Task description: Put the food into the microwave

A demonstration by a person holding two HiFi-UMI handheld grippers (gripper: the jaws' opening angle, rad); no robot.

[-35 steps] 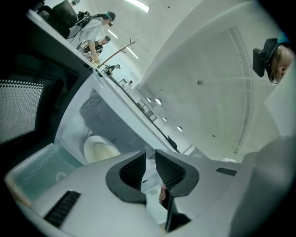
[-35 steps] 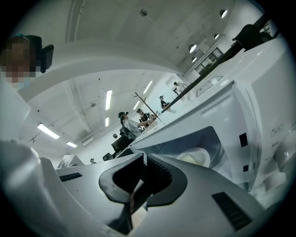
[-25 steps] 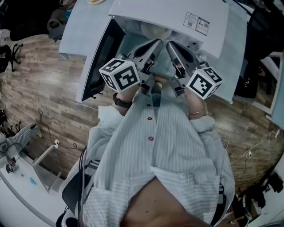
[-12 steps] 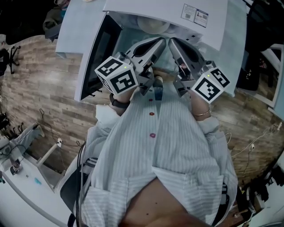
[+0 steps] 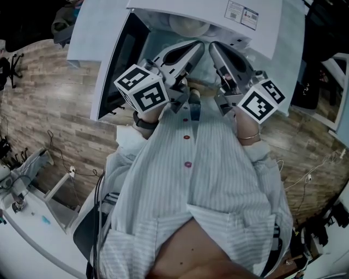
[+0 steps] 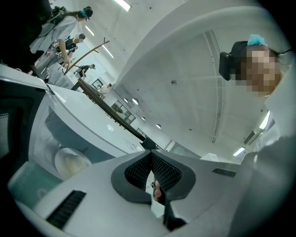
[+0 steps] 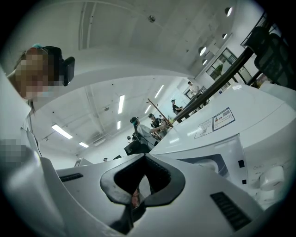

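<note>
The white microwave (image 5: 218, 16) stands open, its dark-windowed door (image 5: 117, 65) swung out to the left. Inside sits a pale dish of food (image 5: 188, 24), also seen in the left gripper view as a round whitish dish (image 6: 69, 162) in the cavity. My left gripper (image 5: 199, 46) and right gripper (image 5: 214, 48) are held side by side at chest height, pointing level at the opening, just short of it. Both are shut with nothing between the jaws: left gripper (image 6: 151, 155), right gripper (image 7: 144, 157). The right gripper view shows the microwave's labelled top (image 7: 217, 122).
The microwave rests on a white counter (image 5: 289, 65) over a wood-plank floor (image 5: 49, 109). A white table (image 5: 22, 218) with cables is at the lower left. Dark furniture (image 5: 322, 32) stands at the right. Several people stand far off in the hall (image 7: 157, 122).
Almost nothing: both grippers stay in the same place before the open microwave, and only the head view has shifted slightly.
</note>
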